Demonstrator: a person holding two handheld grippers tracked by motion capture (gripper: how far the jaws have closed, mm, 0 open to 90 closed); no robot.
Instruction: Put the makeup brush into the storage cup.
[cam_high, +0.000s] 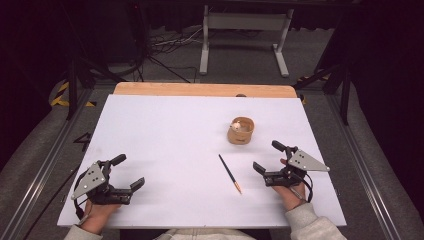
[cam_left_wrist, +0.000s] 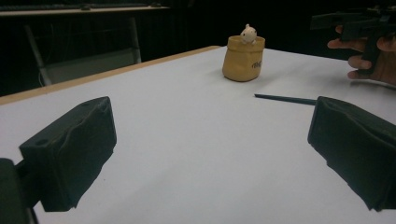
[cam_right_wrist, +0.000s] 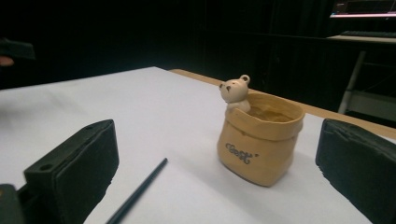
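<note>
A tan sack-shaped pot with a small bear figure on its rim stands upright right of the table's middle; it appears as pot and pot. A thin dark pen with an orange tip lies on the white tabletop in front of it, seen also as pen and pen. My left gripper rests open at the front left, nothing between its jaws. My right gripper stands open at the front right, just right of the pen and a little in front of the pot.
The white sheet covers a wooden table whose bare edge shows at the back. Past it are a metal frame leg, cables on the floor and dark stands. Rails run along both sides.
</note>
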